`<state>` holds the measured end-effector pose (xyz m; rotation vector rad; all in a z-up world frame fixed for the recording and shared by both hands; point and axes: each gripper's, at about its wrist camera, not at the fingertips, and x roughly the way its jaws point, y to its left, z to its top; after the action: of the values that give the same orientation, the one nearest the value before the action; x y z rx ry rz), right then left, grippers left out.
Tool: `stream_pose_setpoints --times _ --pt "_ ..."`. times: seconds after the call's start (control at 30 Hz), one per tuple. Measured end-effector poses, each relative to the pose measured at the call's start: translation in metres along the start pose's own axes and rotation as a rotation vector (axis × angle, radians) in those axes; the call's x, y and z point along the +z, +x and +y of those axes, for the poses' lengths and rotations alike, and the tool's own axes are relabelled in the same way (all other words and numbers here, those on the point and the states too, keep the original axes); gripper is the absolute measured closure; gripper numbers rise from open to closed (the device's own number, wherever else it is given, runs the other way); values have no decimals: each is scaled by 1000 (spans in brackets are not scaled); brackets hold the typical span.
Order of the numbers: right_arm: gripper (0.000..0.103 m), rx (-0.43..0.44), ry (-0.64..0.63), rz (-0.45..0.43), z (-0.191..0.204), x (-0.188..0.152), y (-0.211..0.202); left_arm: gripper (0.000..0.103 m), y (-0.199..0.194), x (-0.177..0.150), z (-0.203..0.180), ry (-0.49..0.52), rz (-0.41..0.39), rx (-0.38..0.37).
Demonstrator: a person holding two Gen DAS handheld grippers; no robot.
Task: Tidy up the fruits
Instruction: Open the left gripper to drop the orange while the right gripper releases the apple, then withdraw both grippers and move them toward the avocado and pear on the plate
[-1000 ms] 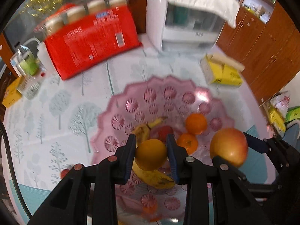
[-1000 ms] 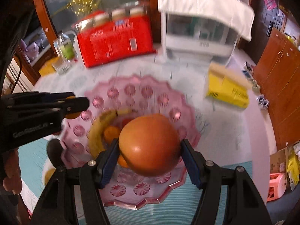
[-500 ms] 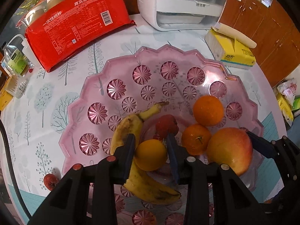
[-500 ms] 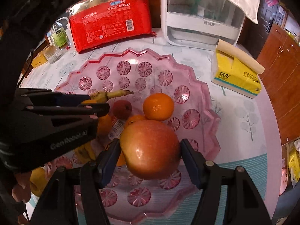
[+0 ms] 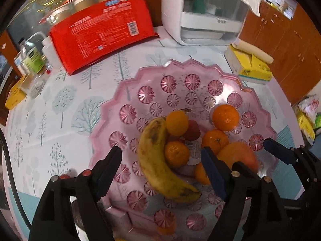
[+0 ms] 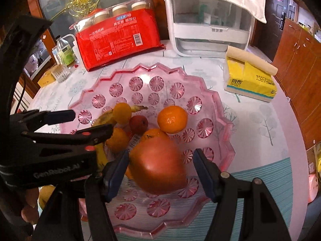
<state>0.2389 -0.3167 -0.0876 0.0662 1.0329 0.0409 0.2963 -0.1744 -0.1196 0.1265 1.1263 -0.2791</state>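
A pink scalloped plate (image 5: 152, 84) (image 6: 180, 74) holds a banana (image 5: 158, 164), several oranges (image 5: 225, 117) (image 6: 172, 118), a small red fruit (image 6: 138, 123) and a big red-orange apple (image 6: 158, 166) (image 5: 238, 156). My left gripper (image 5: 162, 170) is open and empty above the banana; the yellow-orange fruit (image 5: 177, 123) lies on the pile. My right gripper (image 6: 160, 168) is open, its jaws apart on either side of the apple, which rests in the plate.
A red pack of cups (image 5: 100, 28) (image 6: 118, 38), a white appliance (image 5: 202, 12) (image 6: 208, 24), a yellow tissue pack (image 5: 250, 66) (image 6: 250, 78), a bottle (image 6: 64, 54) and a glass (image 6: 60, 73) stand behind the plate. A small red fruit (image 5: 64, 175) lies left of the plate.
Both grippers opened. The left one let go of the yellow-orange fruit, which now lies on the pile. The right one released the apple into the plate.
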Motion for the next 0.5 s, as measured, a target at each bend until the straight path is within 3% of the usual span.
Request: stream_pose_setpoints --times 0.5 --pt "36 -11 12 -41 5 -4 -32 18 -66 -32 36 -93 -76 73"
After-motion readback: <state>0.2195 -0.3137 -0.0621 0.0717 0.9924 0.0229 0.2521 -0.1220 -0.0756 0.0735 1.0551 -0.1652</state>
